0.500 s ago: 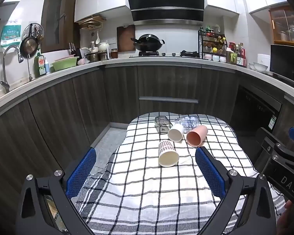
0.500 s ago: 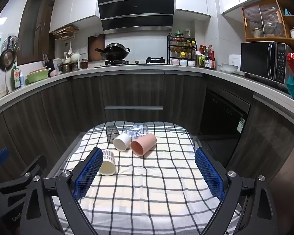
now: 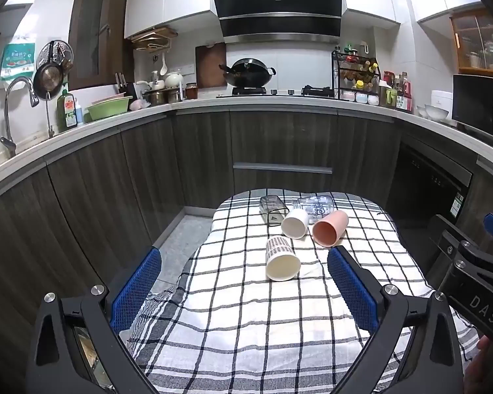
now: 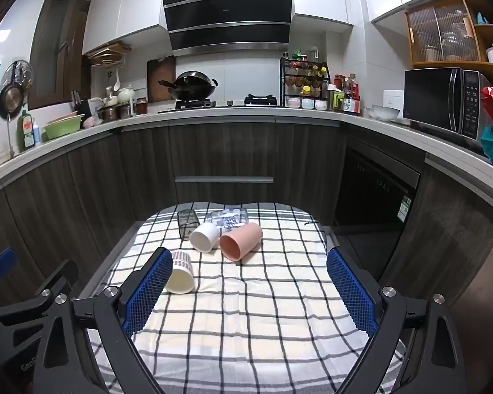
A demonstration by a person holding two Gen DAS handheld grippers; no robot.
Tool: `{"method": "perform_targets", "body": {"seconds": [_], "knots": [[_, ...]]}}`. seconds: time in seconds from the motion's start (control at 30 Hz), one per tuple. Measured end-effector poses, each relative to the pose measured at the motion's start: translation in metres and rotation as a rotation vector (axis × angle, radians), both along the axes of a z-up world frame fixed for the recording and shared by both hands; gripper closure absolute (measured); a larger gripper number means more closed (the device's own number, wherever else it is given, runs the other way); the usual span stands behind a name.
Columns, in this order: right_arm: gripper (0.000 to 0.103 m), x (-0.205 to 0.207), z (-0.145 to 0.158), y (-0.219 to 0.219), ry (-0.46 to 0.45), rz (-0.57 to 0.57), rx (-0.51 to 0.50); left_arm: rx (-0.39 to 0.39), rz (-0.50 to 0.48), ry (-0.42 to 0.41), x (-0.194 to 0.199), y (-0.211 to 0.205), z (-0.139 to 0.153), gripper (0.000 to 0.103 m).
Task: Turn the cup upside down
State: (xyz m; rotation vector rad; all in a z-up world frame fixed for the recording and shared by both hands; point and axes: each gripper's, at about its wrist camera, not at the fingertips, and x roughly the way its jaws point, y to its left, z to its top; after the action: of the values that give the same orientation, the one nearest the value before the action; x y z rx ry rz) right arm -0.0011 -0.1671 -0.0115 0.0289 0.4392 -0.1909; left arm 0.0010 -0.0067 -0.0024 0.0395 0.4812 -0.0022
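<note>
Several cups lie on their sides on a checked cloth (image 3: 246,321). A cream cup with a dotted band (image 3: 281,258) lies nearest, mouth toward me. Behind it lie a white cup (image 3: 295,223), a pink cup (image 3: 329,231), a dark clear cup (image 3: 272,210) and a clear printed glass (image 3: 315,206). In the right wrist view the same cups show: cream (image 4: 181,272), white (image 4: 204,236), pink (image 4: 240,240). My left gripper (image 3: 245,287) is open and empty, short of the cream cup. My right gripper (image 4: 249,290) is open and empty, with its left finger partly hiding the cream cup.
The cloth covers a small table (image 4: 246,328) in a kitchen. Dark cabinets (image 3: 279,151) stand just beyond its far edge, floor (image 3: 180,239) to its left. The right gripper's body (image 3: 470,282) shows at the right edge of the left wrist view.
Both grippers have shifted very slightly; the cups have not moved and both grippers stay open.
</note>
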Motion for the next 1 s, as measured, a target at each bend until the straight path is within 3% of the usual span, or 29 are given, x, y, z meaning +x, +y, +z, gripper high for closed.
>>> {"method": "perform_targets", "body": {"seconds": [1.0], "knots": [[0.008,0.0010,-0.0023,0.0010,0.004,-0.001,0.001,-0.005,-0.002,0.006,-0.0014,0.0030,0.0046,0.000]]}}
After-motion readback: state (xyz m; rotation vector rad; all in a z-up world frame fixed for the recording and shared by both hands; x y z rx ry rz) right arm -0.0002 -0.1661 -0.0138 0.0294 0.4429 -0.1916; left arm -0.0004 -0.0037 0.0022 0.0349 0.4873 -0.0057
